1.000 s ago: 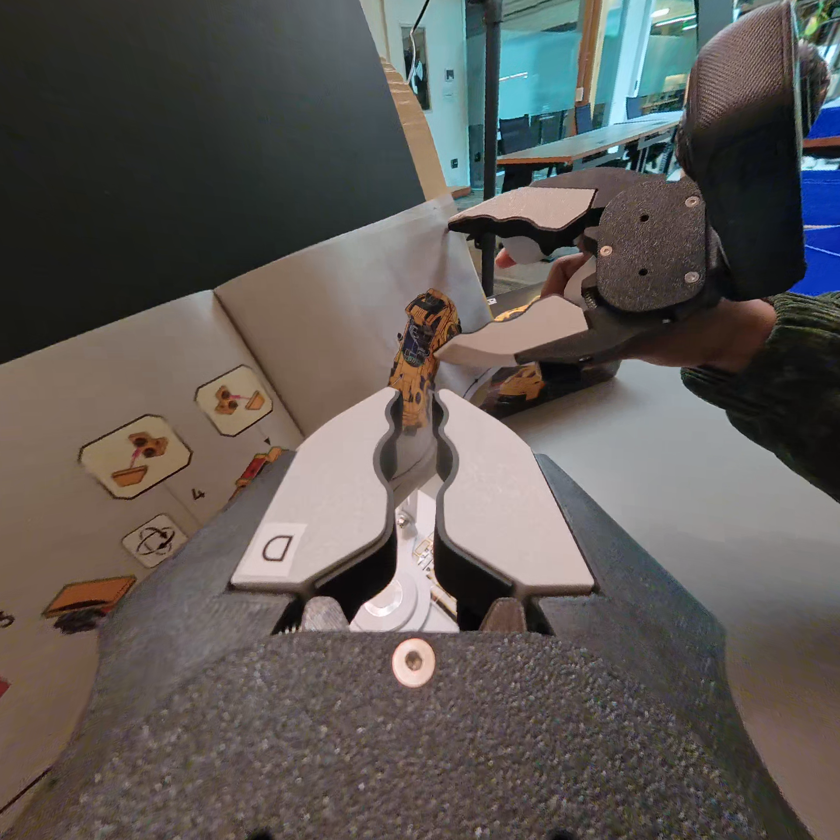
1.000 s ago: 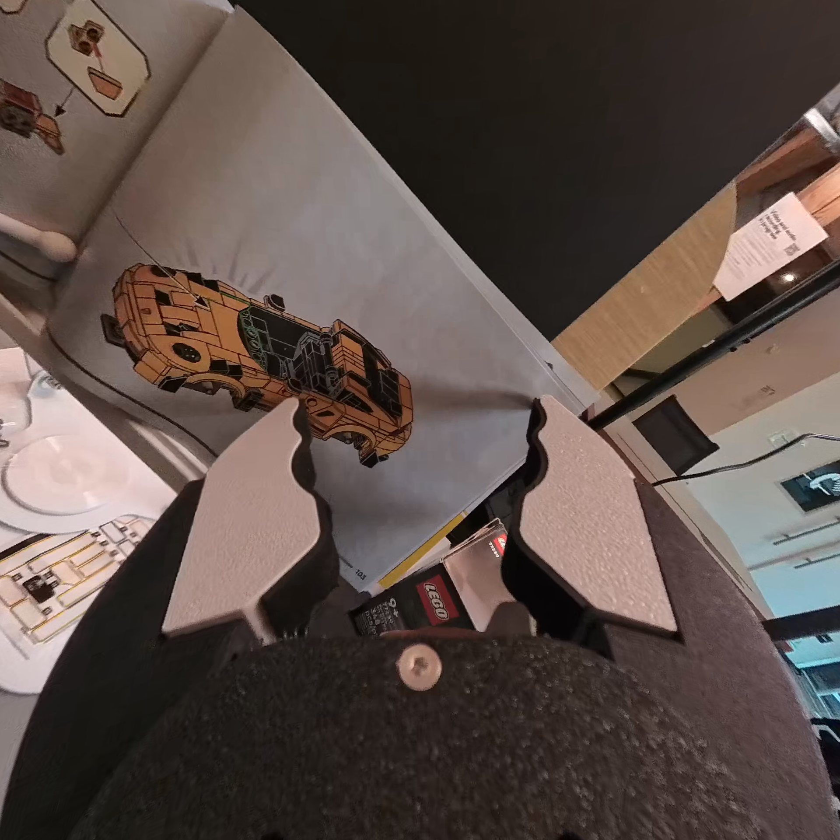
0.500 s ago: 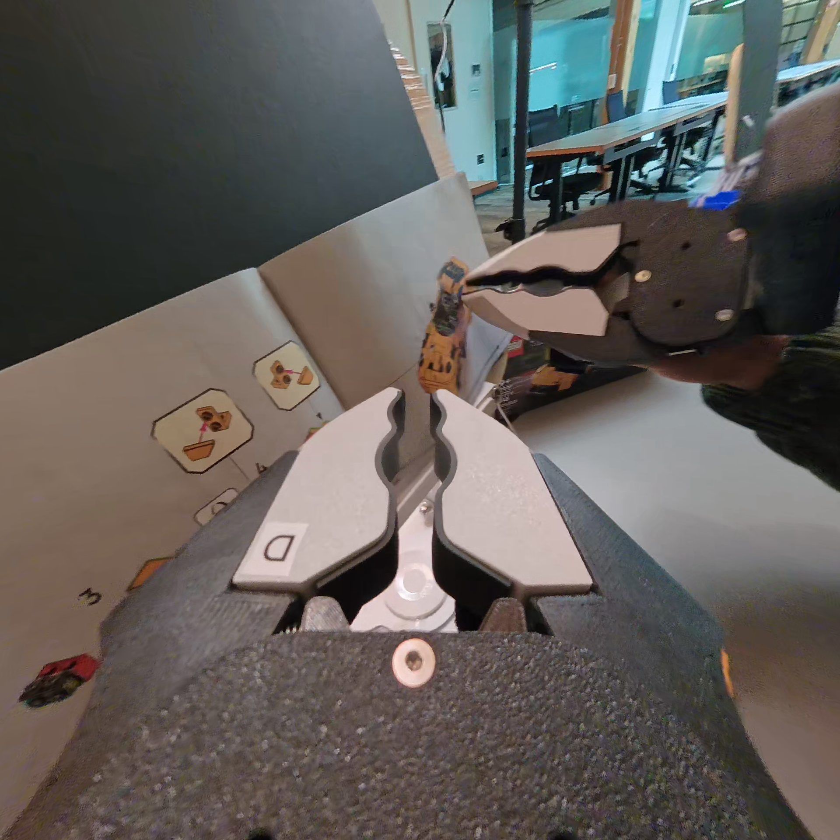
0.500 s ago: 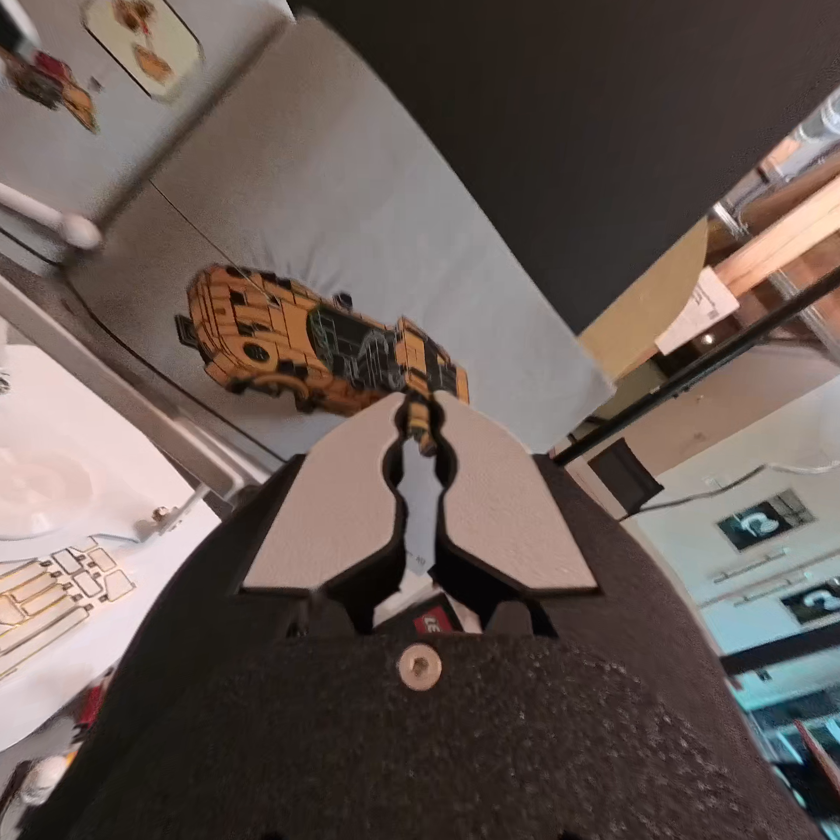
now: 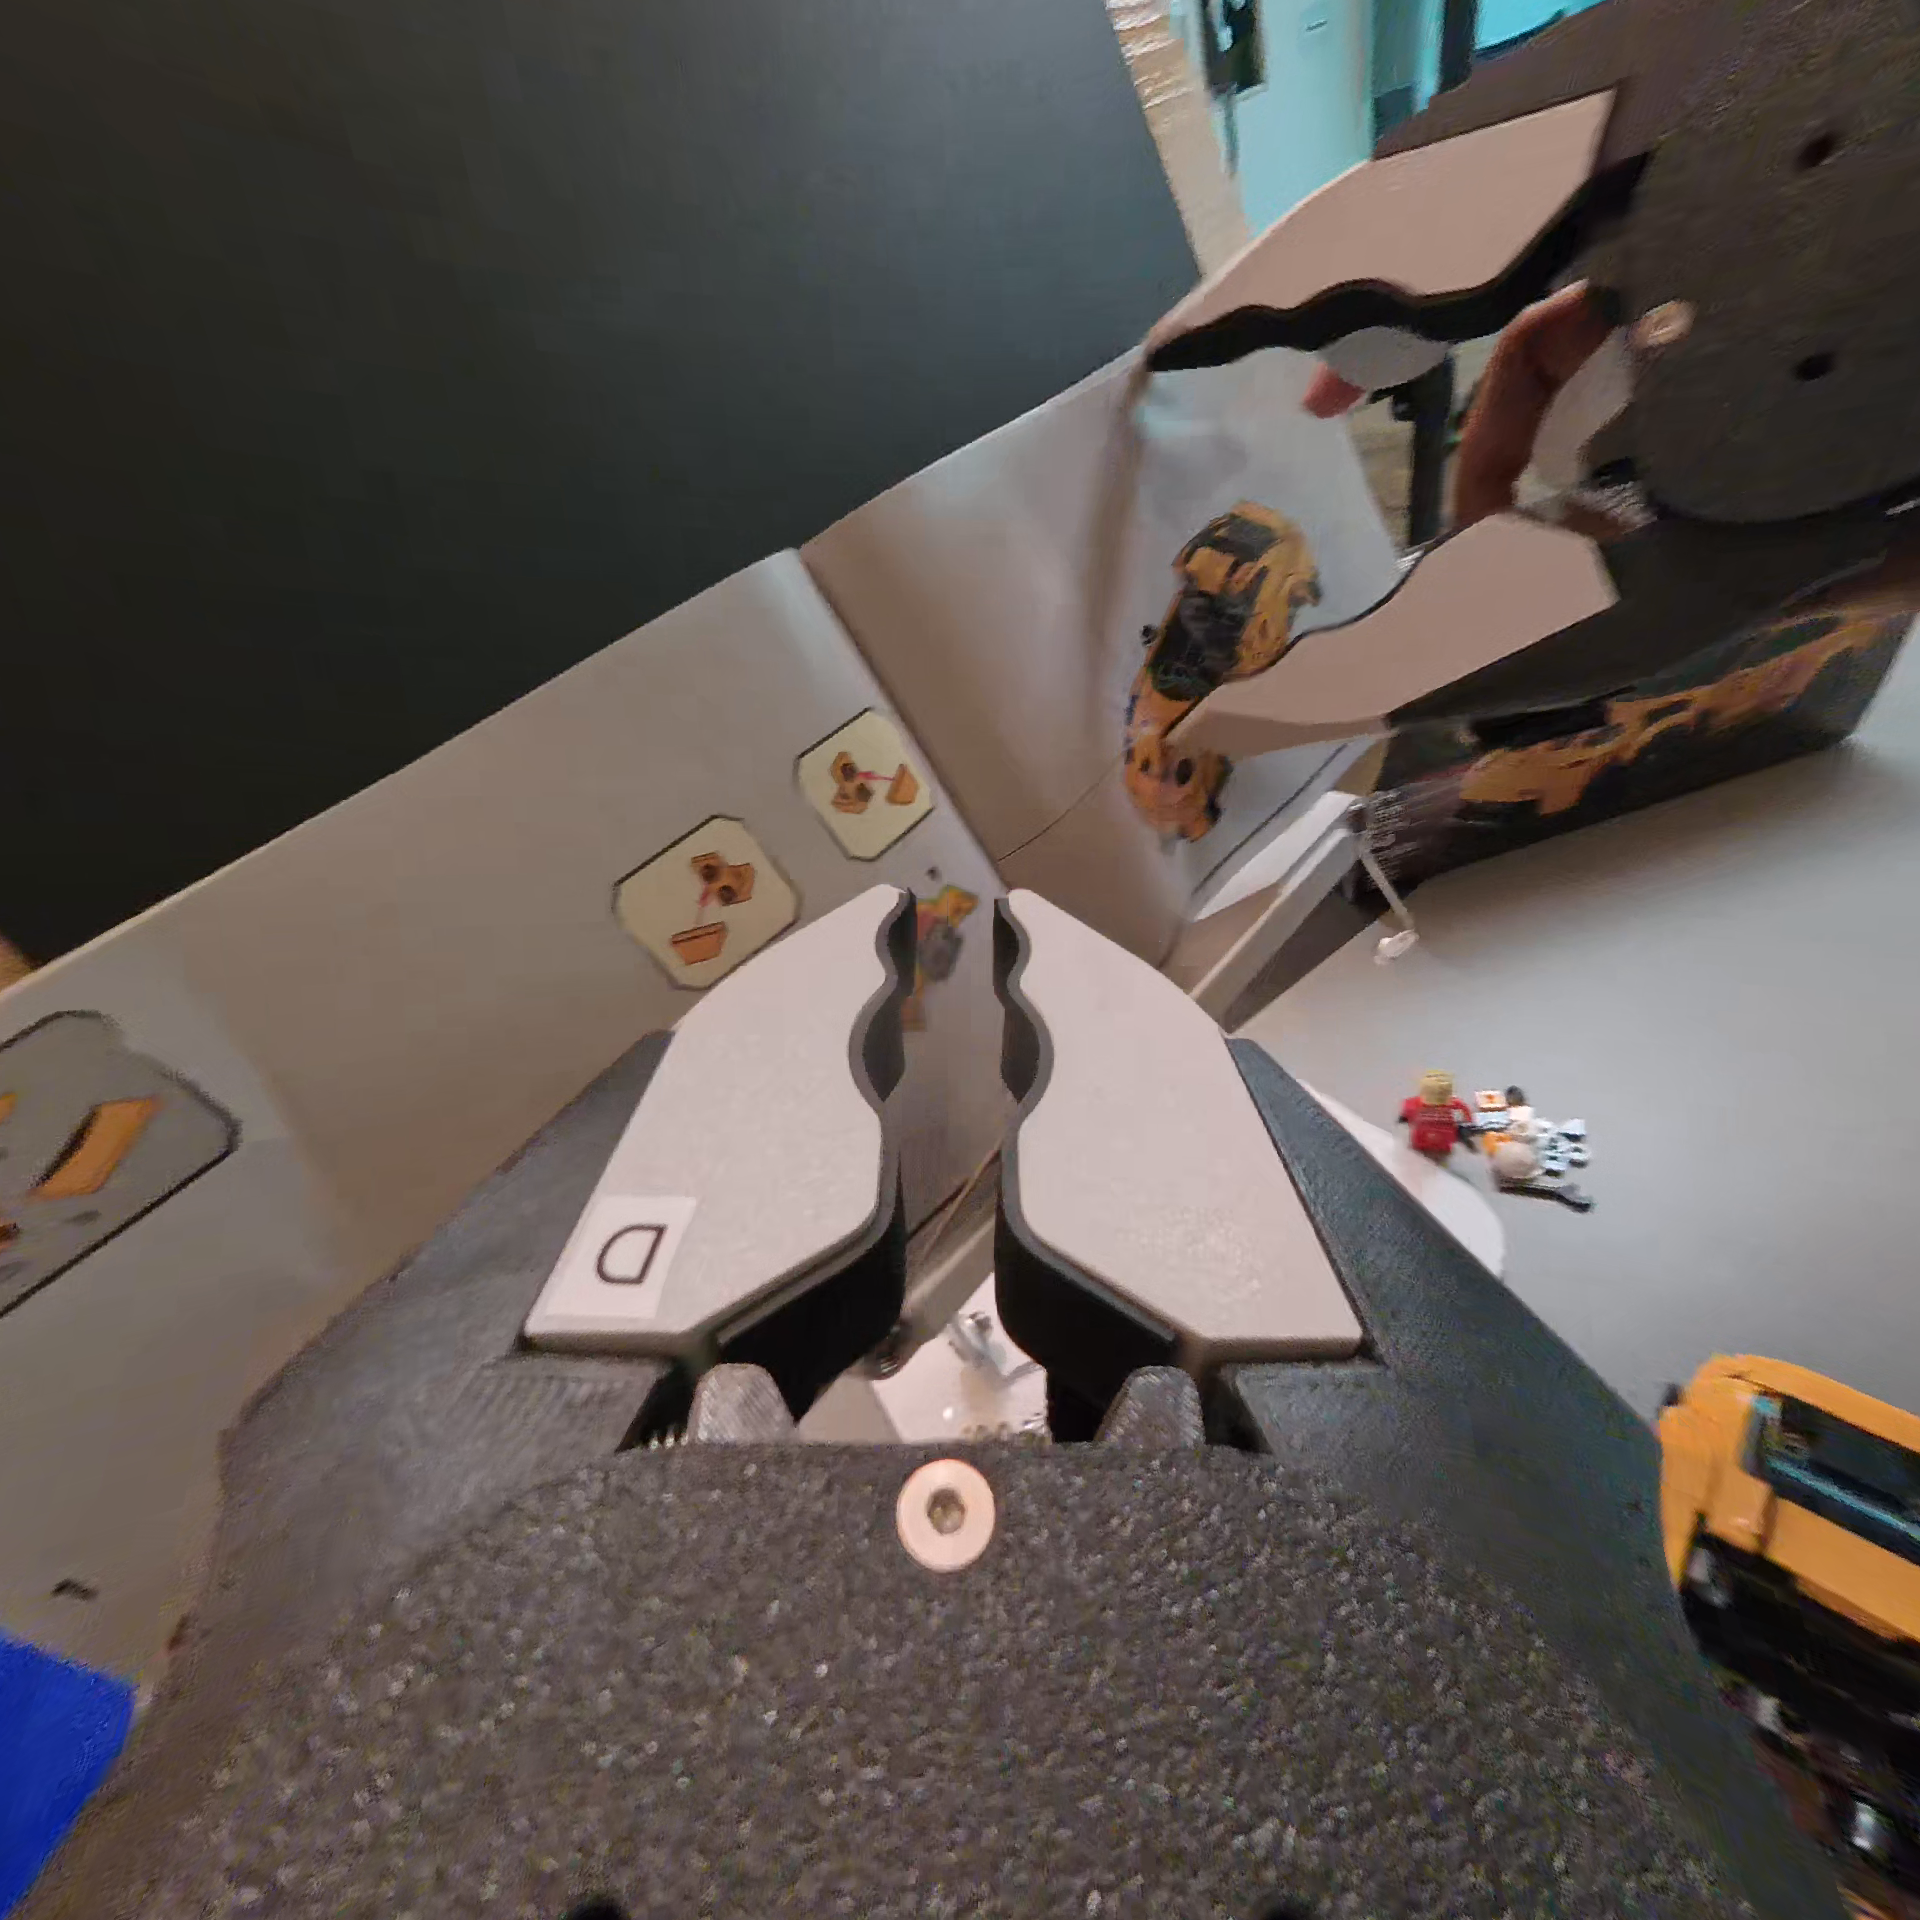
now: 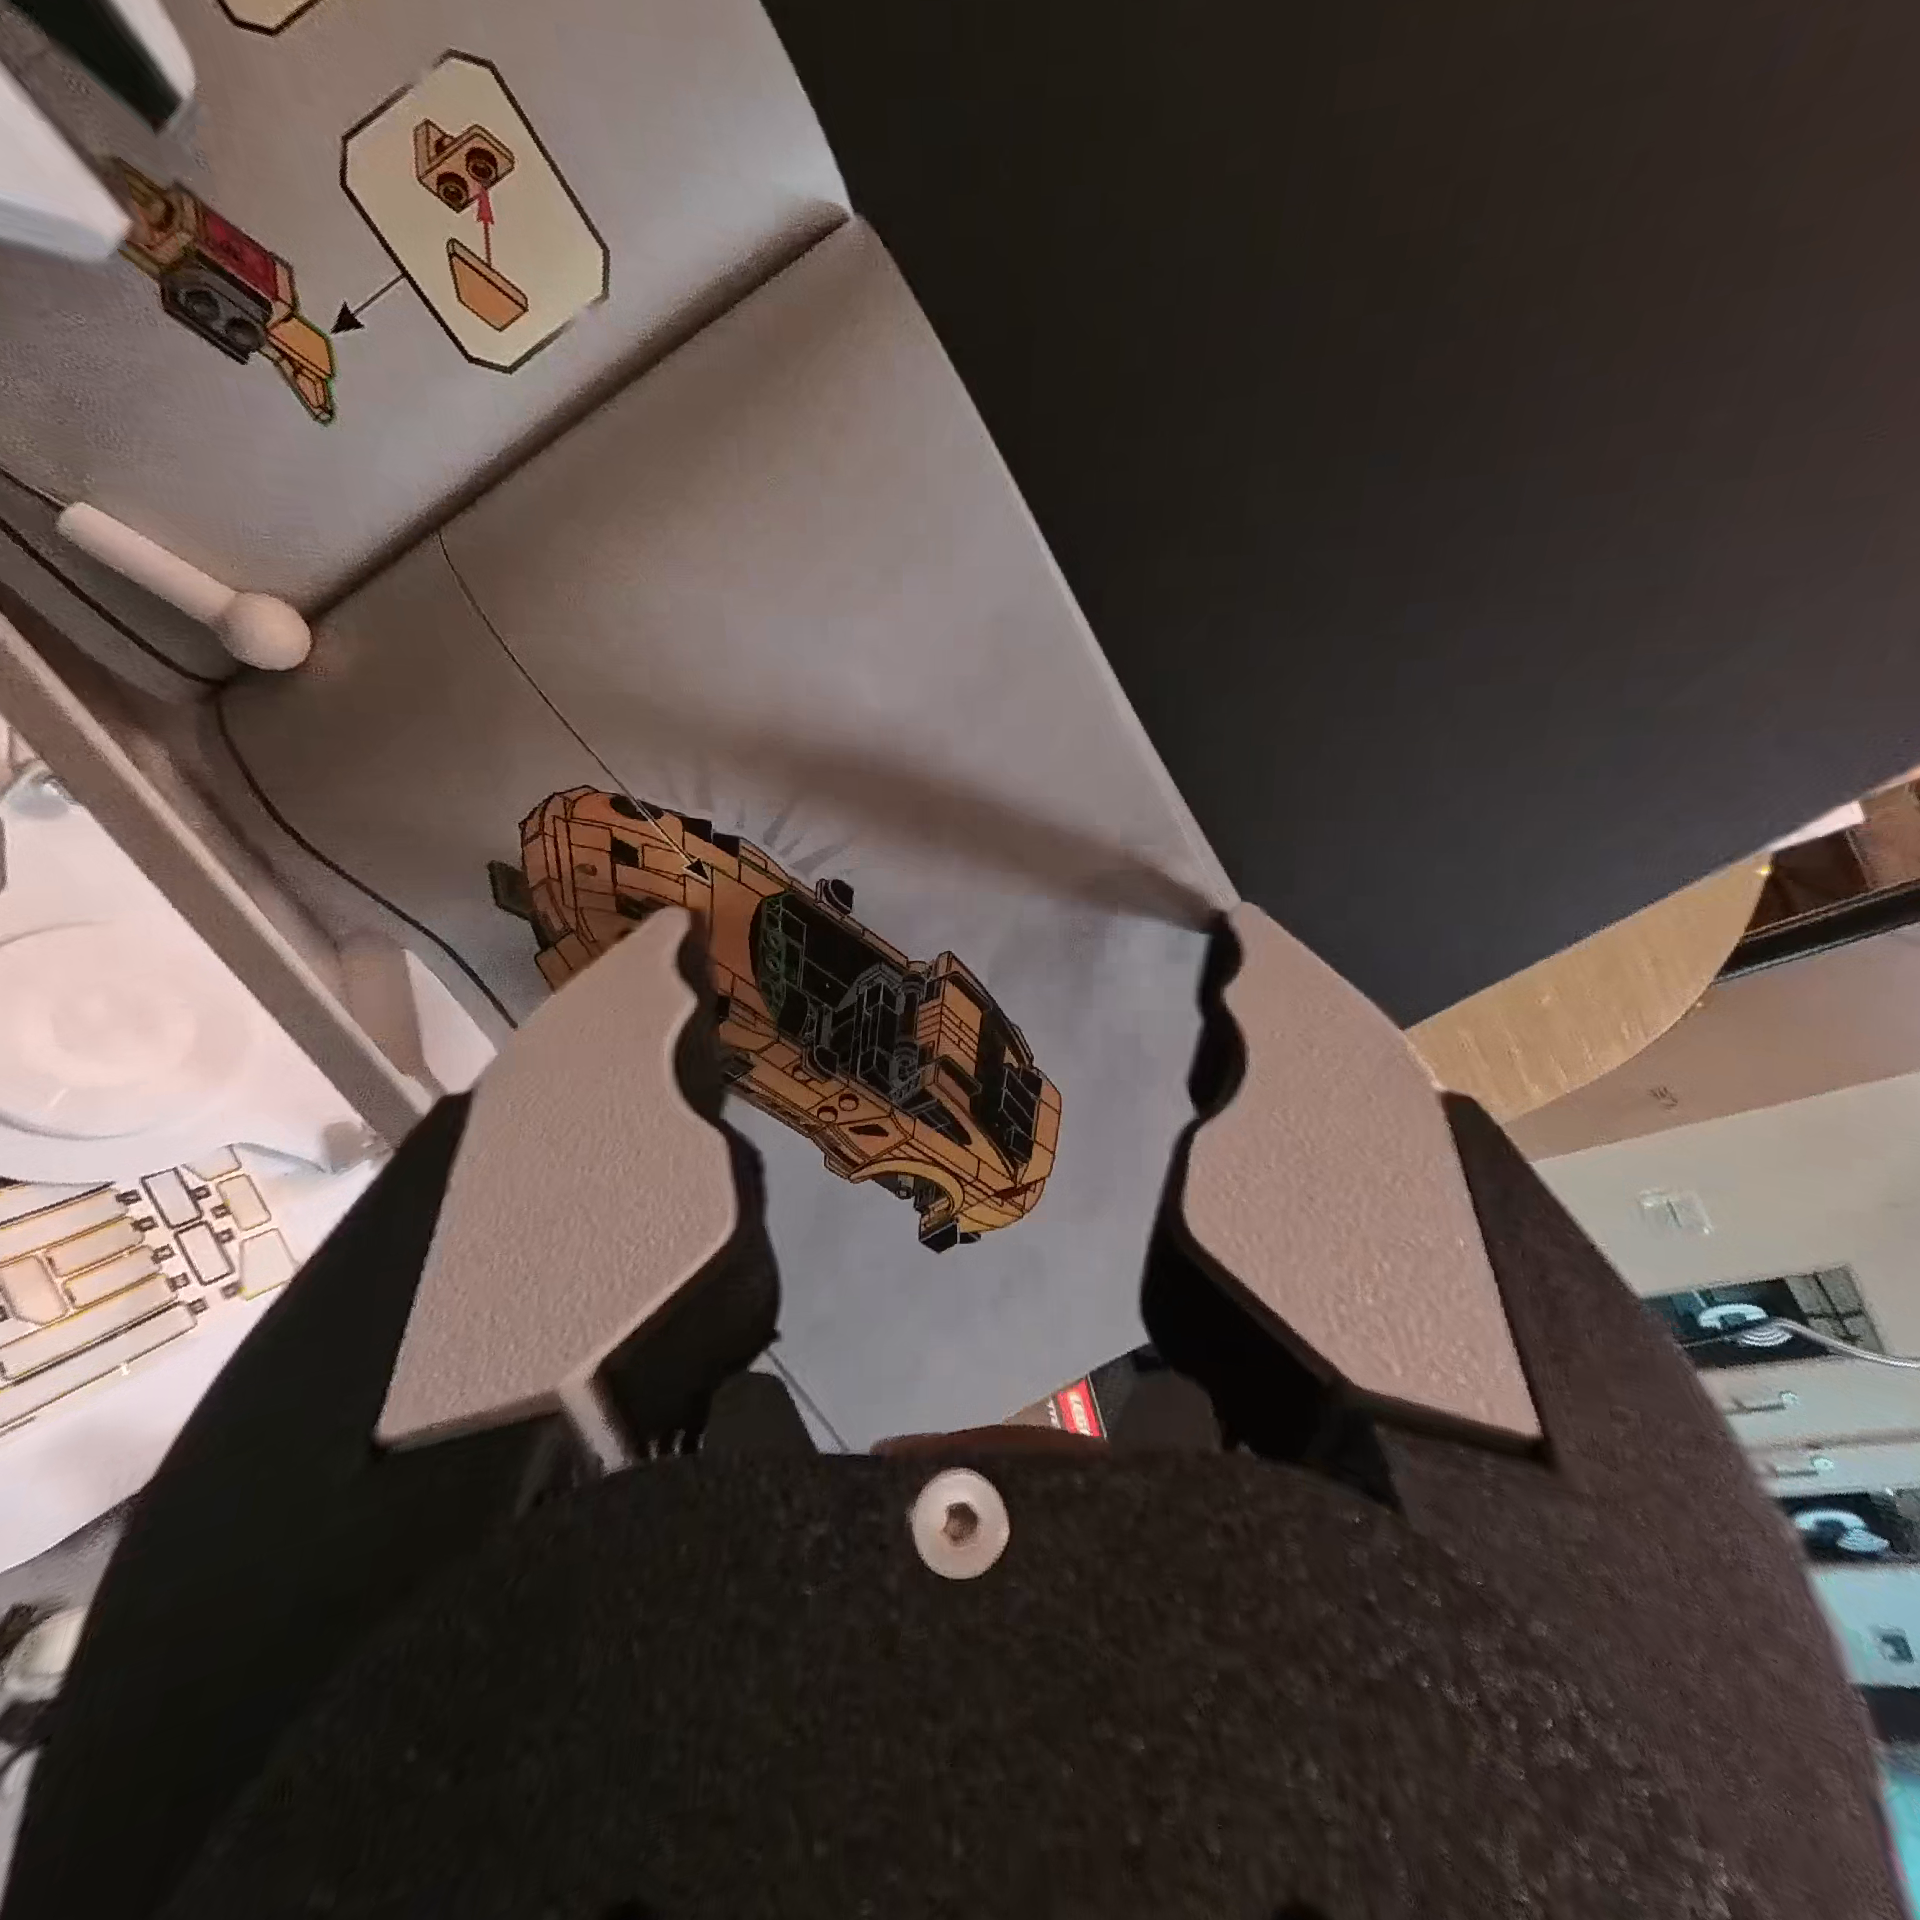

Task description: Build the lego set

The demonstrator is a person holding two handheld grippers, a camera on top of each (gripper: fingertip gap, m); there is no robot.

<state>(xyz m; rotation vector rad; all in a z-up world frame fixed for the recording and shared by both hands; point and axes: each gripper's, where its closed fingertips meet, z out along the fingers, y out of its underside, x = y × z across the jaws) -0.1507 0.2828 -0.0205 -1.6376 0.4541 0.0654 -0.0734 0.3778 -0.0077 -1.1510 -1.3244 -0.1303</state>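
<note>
Each view looks forward along its own gripper. Left wrist view faces the instruction booklet [image 5: 499,966] close up; right wrist view, rolled, faces it nearer. Both share the printed car page [image 6: 790,997].

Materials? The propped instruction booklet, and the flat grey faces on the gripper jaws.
Instruction booklet: looks like thin matte paper; its page ripples near the corner. Right gripper jaw faces: probably hard plastic, finely pebbled matte grey over black bodies; exact material unclear.

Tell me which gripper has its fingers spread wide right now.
The right gripper: a wide gap, with the booklet's printed car visible between its fingers. The left gripper's fingers leave only a narrow slit.
</note>
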